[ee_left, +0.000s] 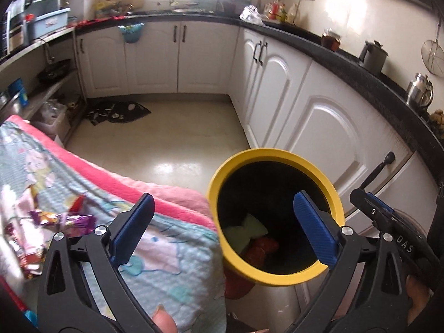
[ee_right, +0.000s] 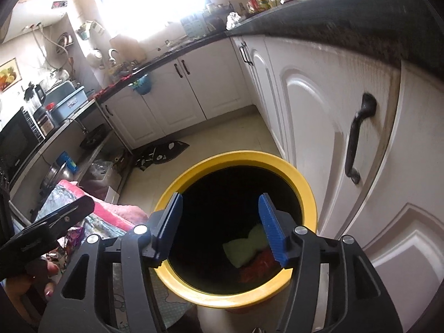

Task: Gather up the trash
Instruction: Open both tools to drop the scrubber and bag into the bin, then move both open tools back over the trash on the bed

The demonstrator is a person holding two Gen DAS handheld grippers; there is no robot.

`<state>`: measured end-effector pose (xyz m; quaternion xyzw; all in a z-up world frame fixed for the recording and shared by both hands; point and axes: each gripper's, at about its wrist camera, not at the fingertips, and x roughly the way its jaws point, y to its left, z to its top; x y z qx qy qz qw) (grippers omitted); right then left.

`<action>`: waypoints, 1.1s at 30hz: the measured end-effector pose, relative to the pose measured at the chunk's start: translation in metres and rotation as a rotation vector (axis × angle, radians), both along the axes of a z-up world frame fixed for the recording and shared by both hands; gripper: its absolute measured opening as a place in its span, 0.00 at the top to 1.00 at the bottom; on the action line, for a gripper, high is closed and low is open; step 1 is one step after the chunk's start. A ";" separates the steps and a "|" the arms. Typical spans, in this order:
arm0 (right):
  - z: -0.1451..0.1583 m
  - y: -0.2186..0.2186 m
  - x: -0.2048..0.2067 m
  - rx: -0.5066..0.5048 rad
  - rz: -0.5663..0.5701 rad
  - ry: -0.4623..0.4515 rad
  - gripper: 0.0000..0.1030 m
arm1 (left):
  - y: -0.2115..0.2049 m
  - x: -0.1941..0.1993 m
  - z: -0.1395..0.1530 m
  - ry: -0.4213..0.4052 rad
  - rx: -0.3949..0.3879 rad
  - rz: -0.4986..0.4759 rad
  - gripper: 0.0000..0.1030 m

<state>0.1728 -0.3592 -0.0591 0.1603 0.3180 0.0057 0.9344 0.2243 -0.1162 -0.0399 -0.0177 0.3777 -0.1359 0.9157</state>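
Note:
A yellow-rimmed bin [ee_left: 277, 154] stands on the floor beside a blanket-covered surface [ee_left: 166, 249]. Down in its dark inside lie a pale green wrapper [ee_left: 249, 229] and a red wrapper [ee_left: 262, 249]. My left gripper [ee_left: 223, 197] is open wide, one finger over the blanket and the other over the bin's mouth, with nothing between them. My right gripper [ee_right: 221, 195] hovers above the bin [ee_right: 236, 156], open and empty; the green wrapper [ee_right: 244, 247] and red wrapper [ee_right: 258, 266] show below it. A purple wrapper [ee_left: 69, 220] and other wrappers lie on the blanket at the left.
White cabinets [ee_left: 319, 127] under a dark countertop [ee_left: 360, 61] run close along the bin's right side. A cabinet handle [ee_right: 358, 138] is near my right gripper. A dark mat [ee_left: 116, 112] lies on the pale floor [ee_left: 166, 144]. Shelves with kitchenware stand at the left.

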 end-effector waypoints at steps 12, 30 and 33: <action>0.030 0.025 -0.019 -0.045 0.063 -0.088 0.37 | 0.038 -0.043 0.032 -0.097 -0.003 0.080 0.10; 0.064 0.074 -0.045 -0.074 0.194 -0.177 0.30 | 0.091 -0.095 0.053 -0.175 0.000 0.206 0.10; 0.068 0.083 -0.047 -0.079 0.221 -0.184 0.29 | 0.102 -0.102 0.055 -0.184 -0.001 0.229 0.10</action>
